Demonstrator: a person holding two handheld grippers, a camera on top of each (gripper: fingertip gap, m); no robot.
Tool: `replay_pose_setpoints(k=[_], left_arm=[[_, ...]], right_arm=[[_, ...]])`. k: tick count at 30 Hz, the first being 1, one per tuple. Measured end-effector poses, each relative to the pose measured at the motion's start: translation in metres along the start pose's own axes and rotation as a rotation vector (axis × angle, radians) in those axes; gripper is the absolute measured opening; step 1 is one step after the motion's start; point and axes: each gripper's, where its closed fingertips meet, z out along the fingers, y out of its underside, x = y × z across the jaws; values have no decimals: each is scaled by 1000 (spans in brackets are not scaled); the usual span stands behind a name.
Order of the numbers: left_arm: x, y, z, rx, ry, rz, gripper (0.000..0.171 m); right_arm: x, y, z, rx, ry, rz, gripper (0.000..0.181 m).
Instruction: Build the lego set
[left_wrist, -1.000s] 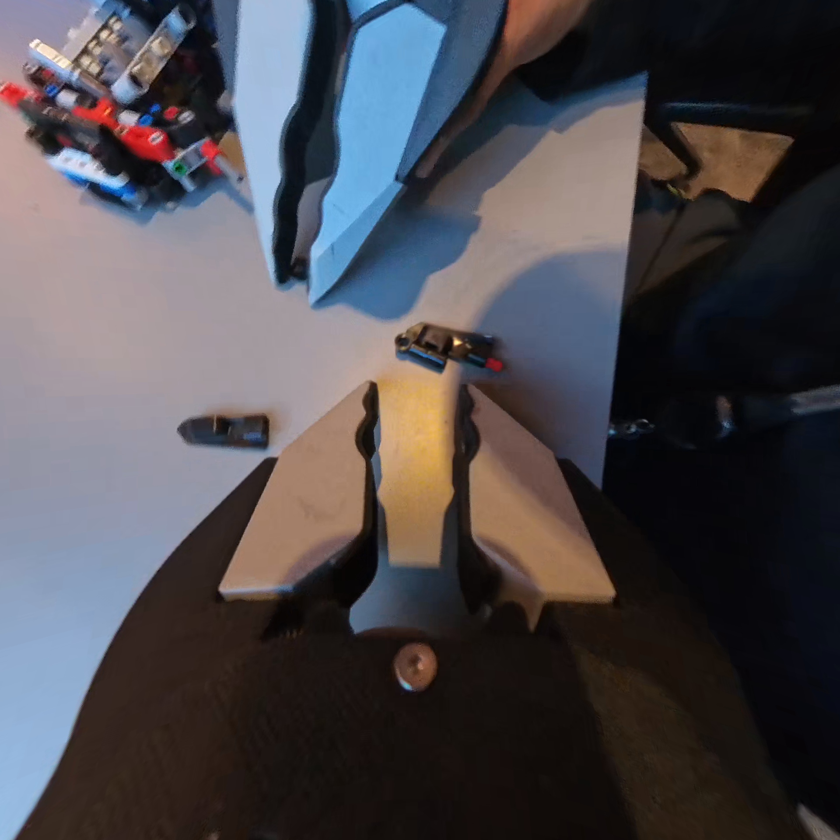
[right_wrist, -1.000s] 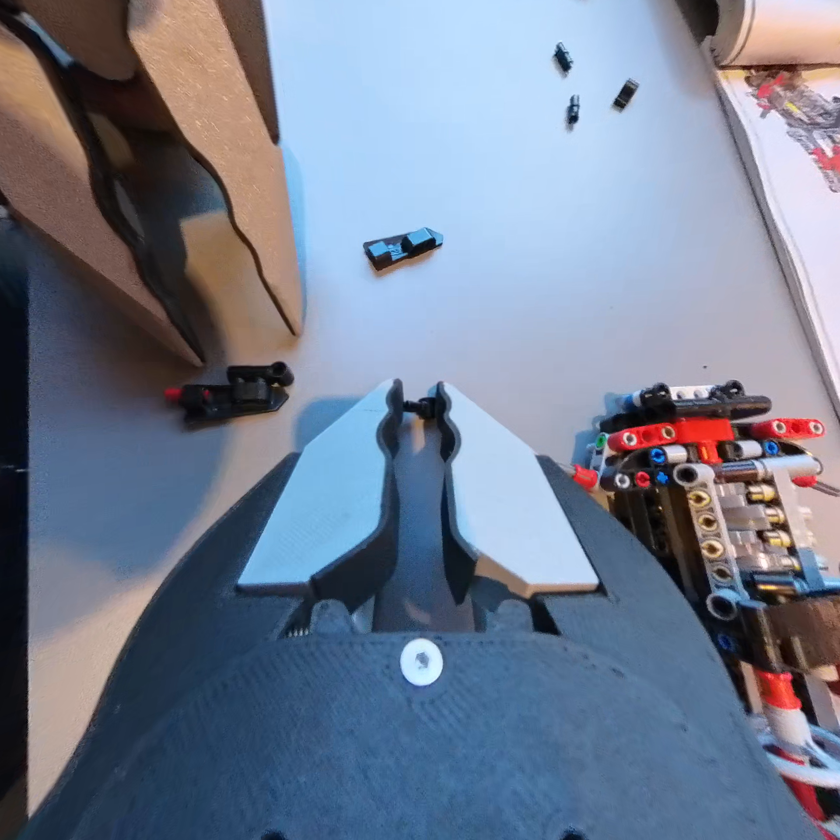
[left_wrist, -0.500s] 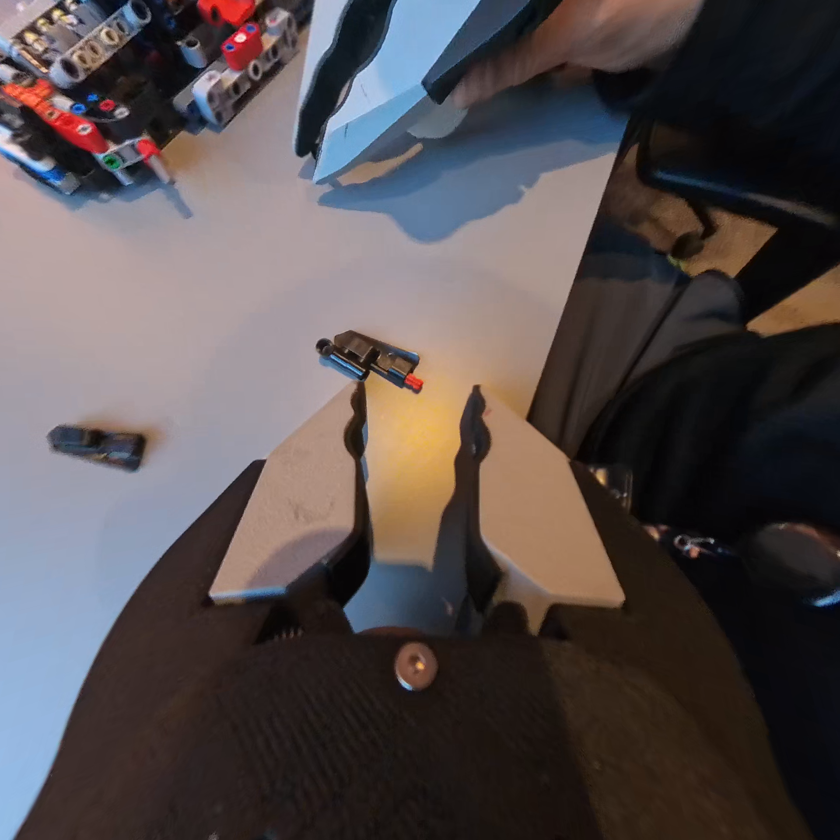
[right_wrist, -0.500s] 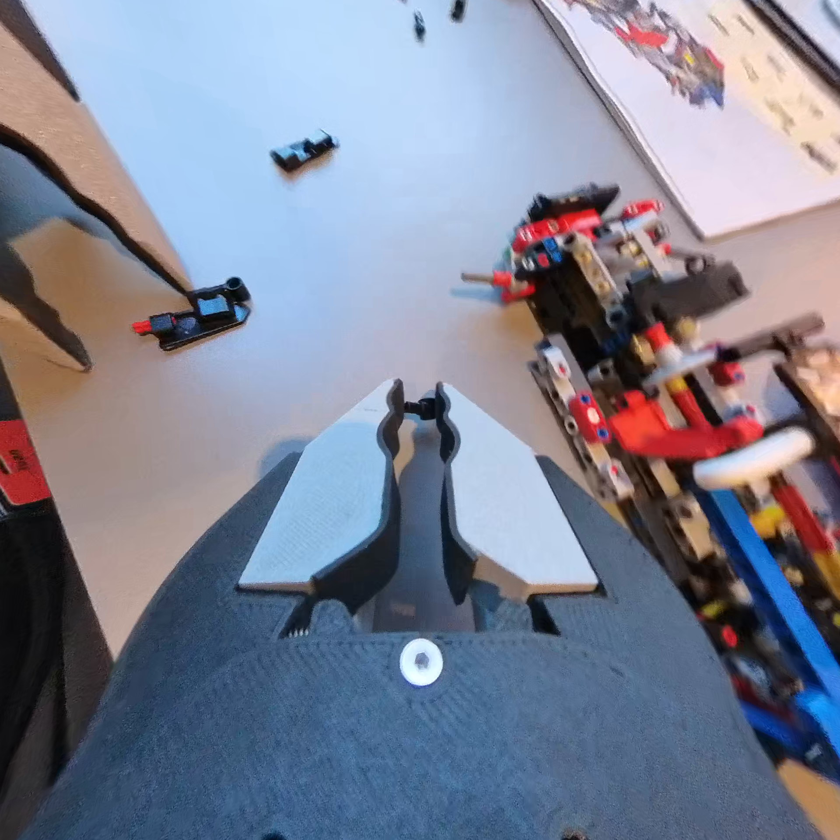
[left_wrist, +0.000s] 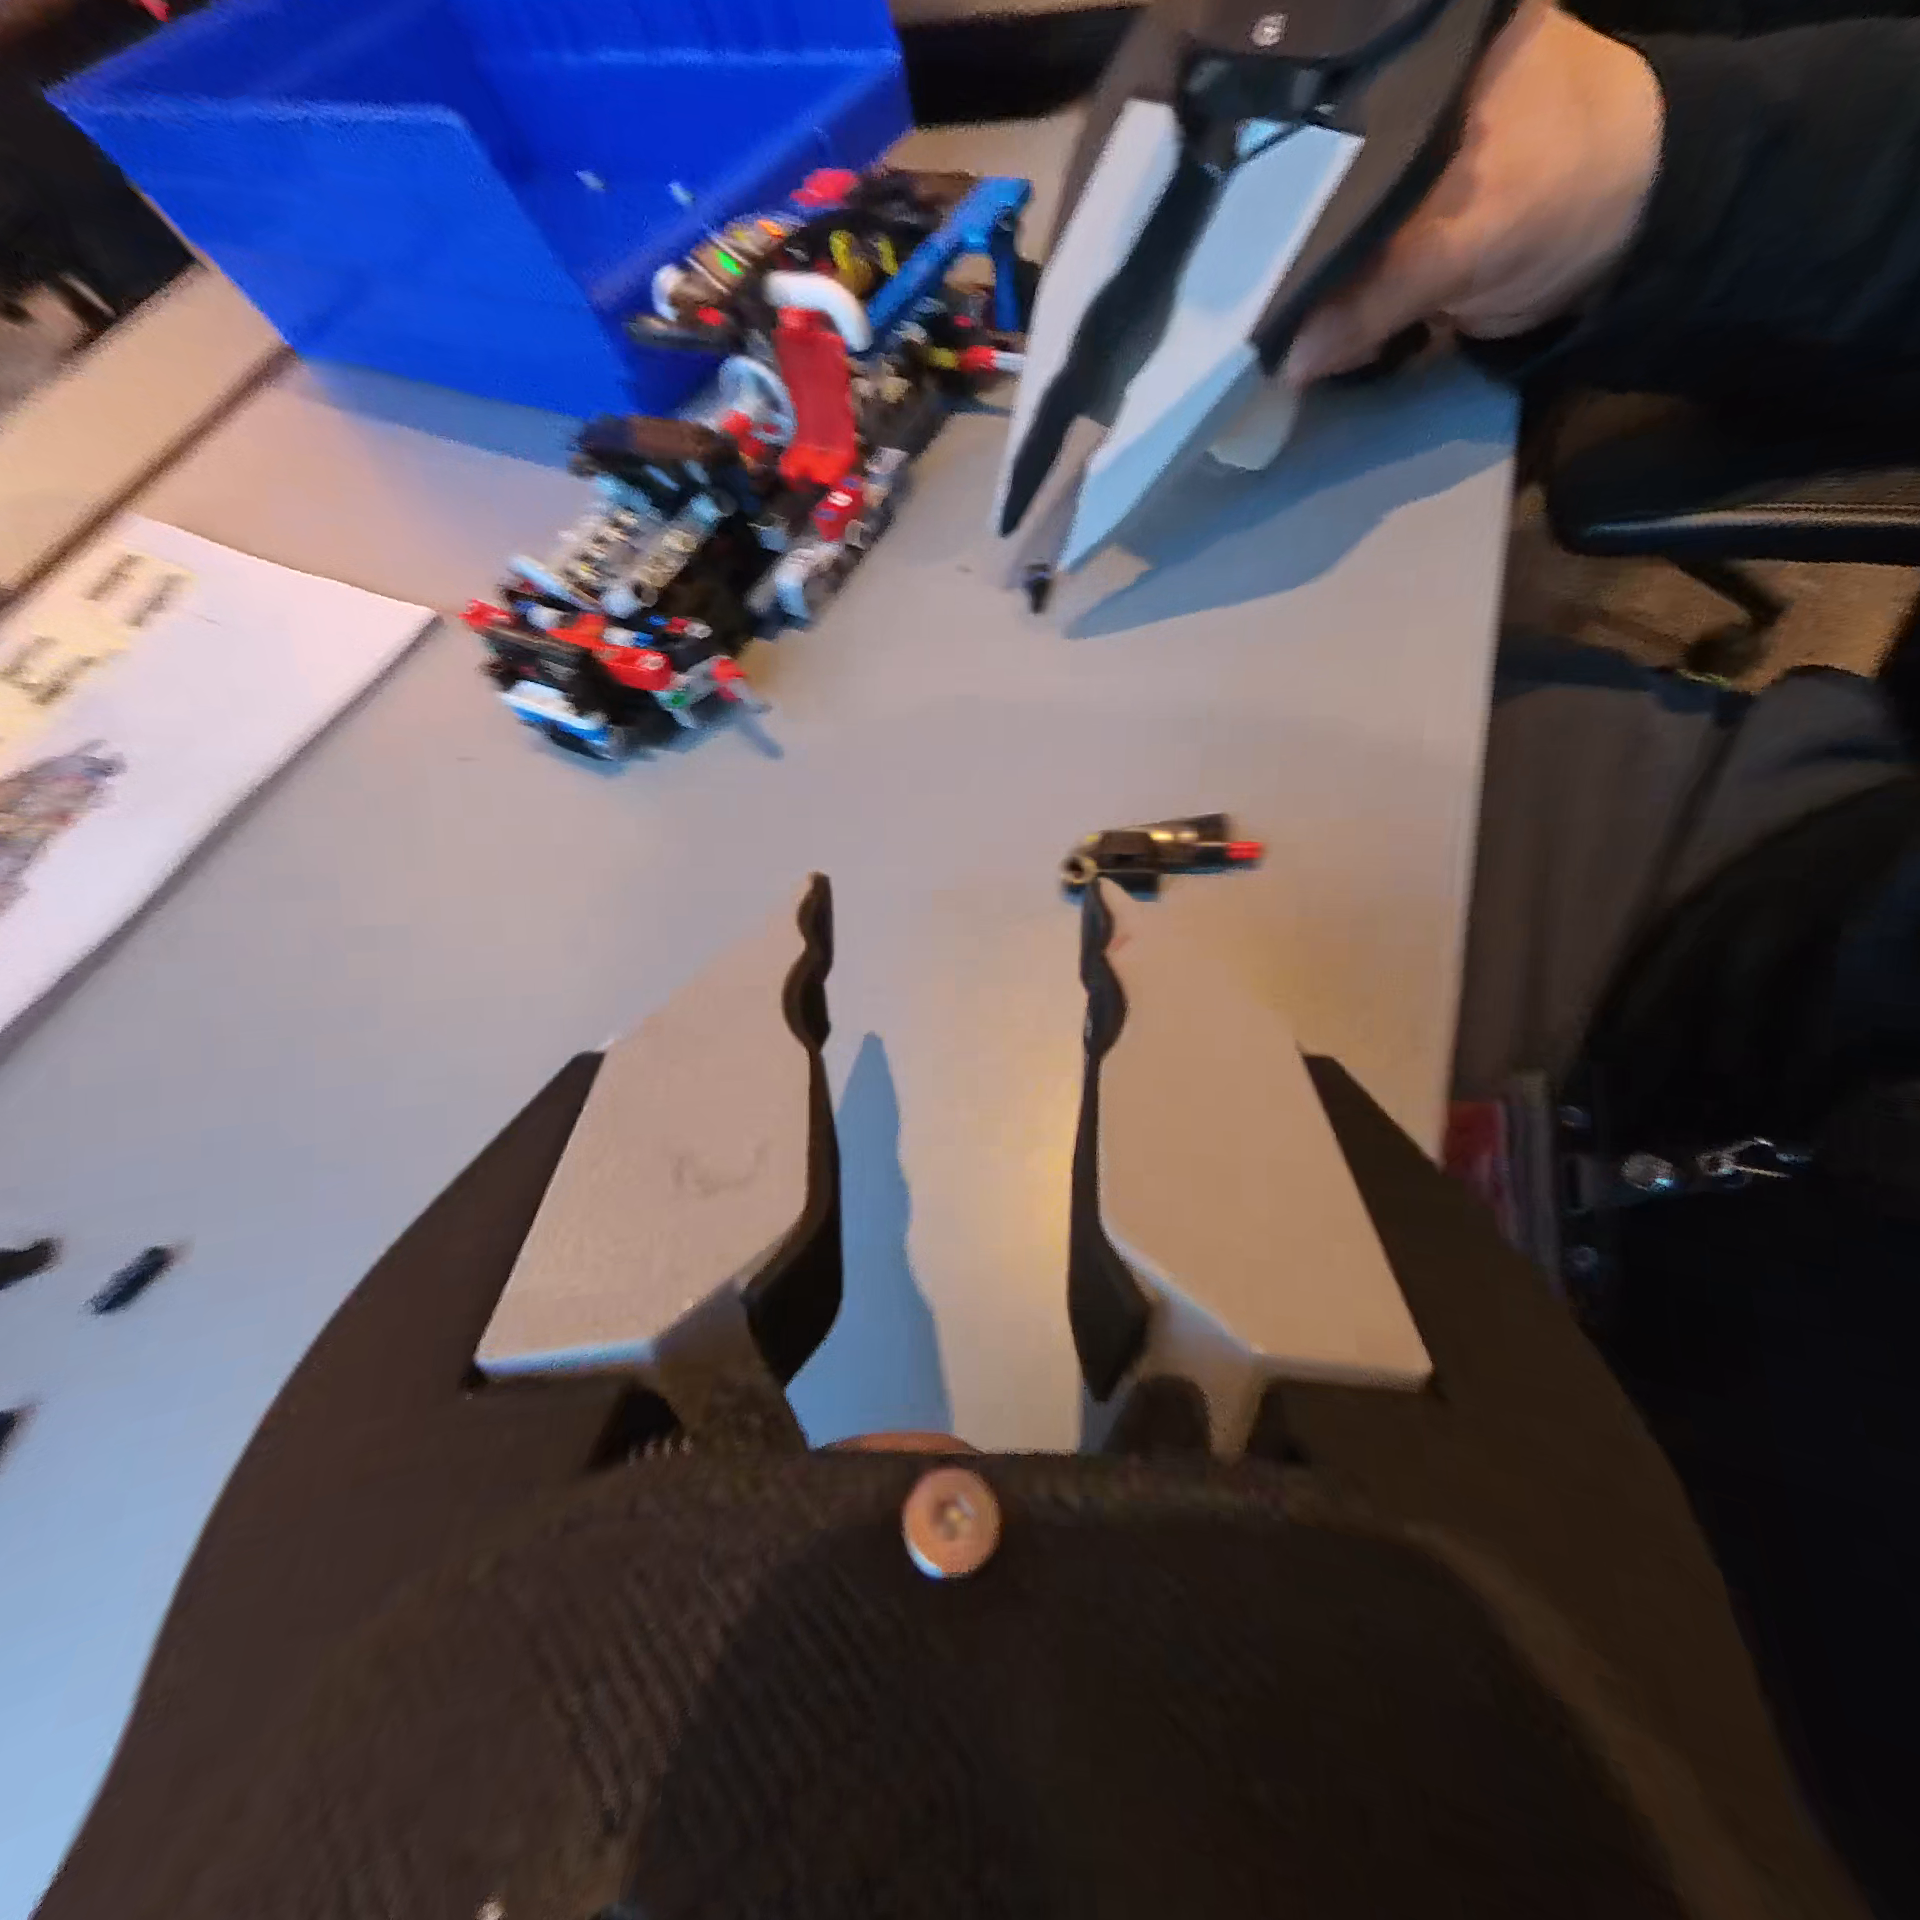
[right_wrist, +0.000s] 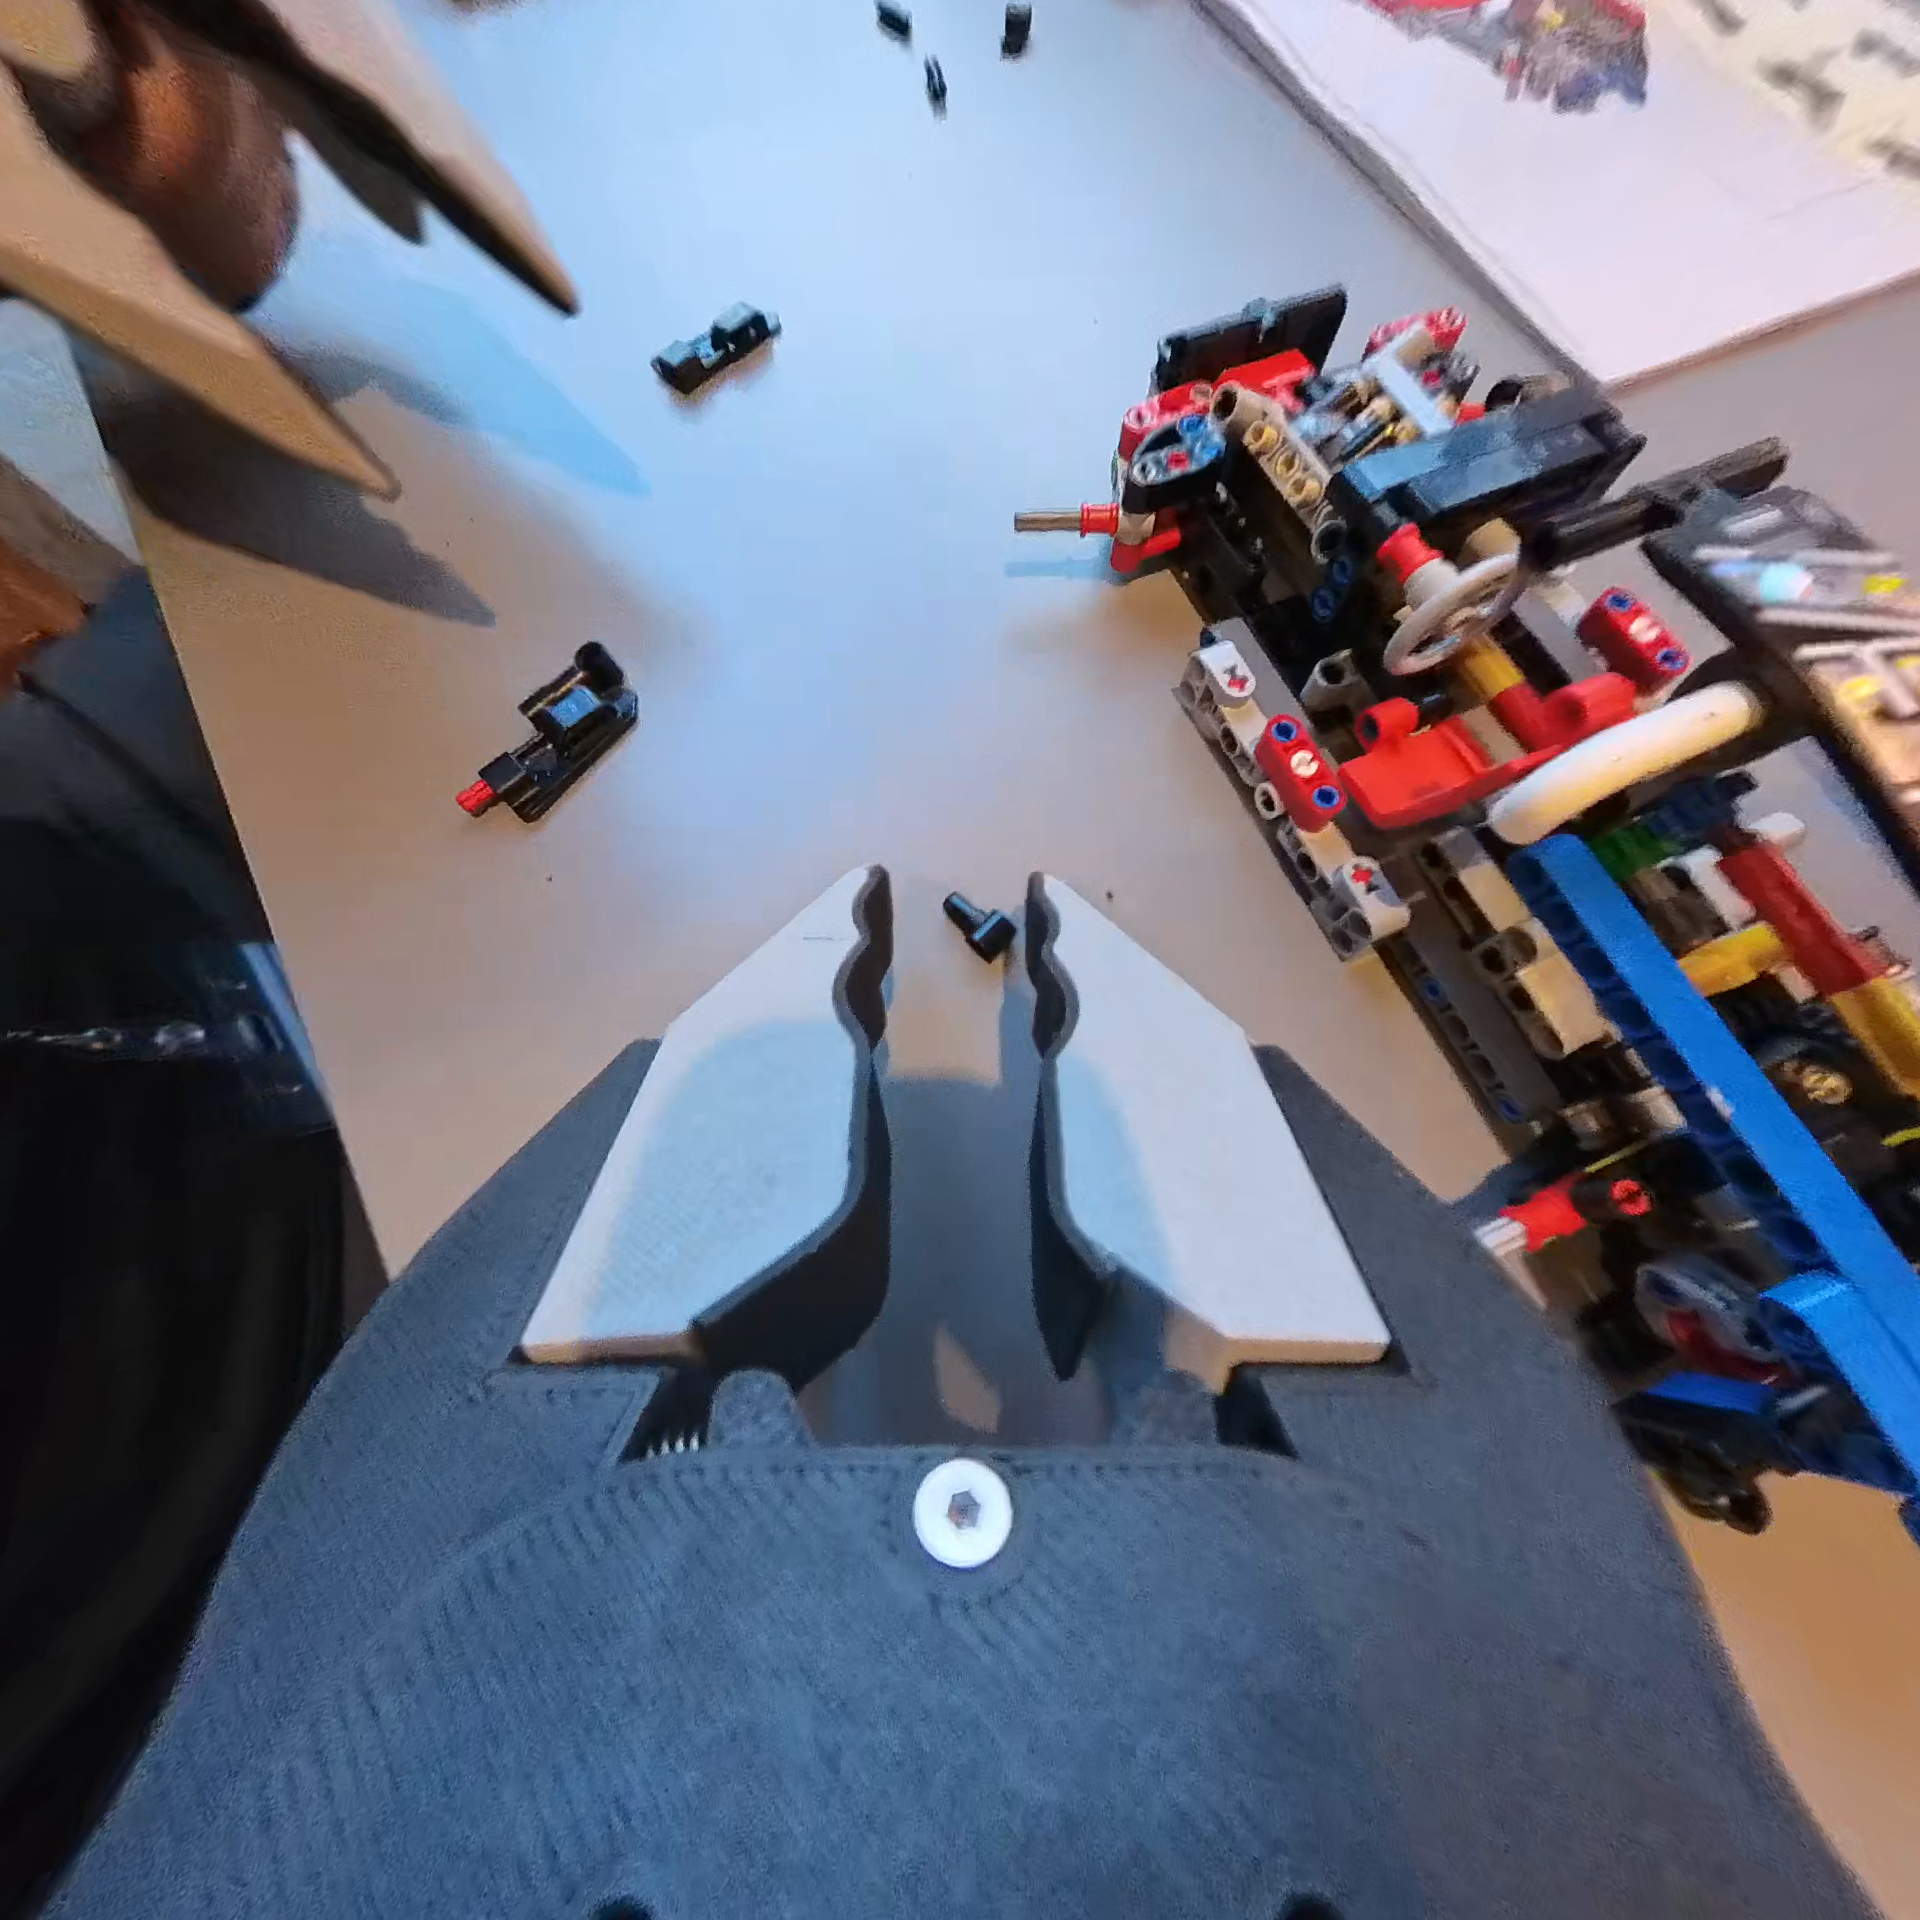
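We see bare table (right_wrist: 831, 623) between the model (right_wrist: 1455, 727) and the edge; two black pieces (right_wrist: 556, 732) (right_wrist: 717, 348) dot it.

**What lies where on my bench**

A small pin (right_wrist: 979, 925) lies on the bench (right_wrist: 831, 623) between my right claw's (right_wrist: 958, 902) tips. The lego model (right_wrist: 1455, 727) stands to its right, the manual (right_wrist: 1621, 197) beyond. A pin-tipped piece (right_wrist: 551, 732) lies left, near the bench edge, just ahead of my left claw (left_wrist: 951, 899). A bin (left_wrist: 468, 187) stands behind the model.

Both grippers have black textured bodies, grey wavy-edged jaws and one central screw (right_wrist: 962, 1512).
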Motion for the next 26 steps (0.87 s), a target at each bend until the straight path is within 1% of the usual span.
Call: replay_pose_setpoints(k=[2,5,7,8,12,19,26], left_arm=[[-16,-3,-5,88,-55,35,45],[-26,-11,-12,178,-56,49,41],[-32,-14,-15,211,-61,50,34],[-34,-14,-14,212,-56,42,34],[-39,-14,-14,225,-27,1,35],[-60,-18,-21,284,-29,-140,34],[-62,-17,-19,272,-21,-143,28]], right_arm=[[3,-9,-4,64,20,-58,23],[9,-27,-12,193,74,-162,20],[13,-39,-18,279,99,-194,16],[15,-43,-18,304,97,-190,16],[22,-51,-18,342,62,-148,21],[29,-58,-21,394,50,-128,18],[29,-62,-18,403,3,-120,14]])
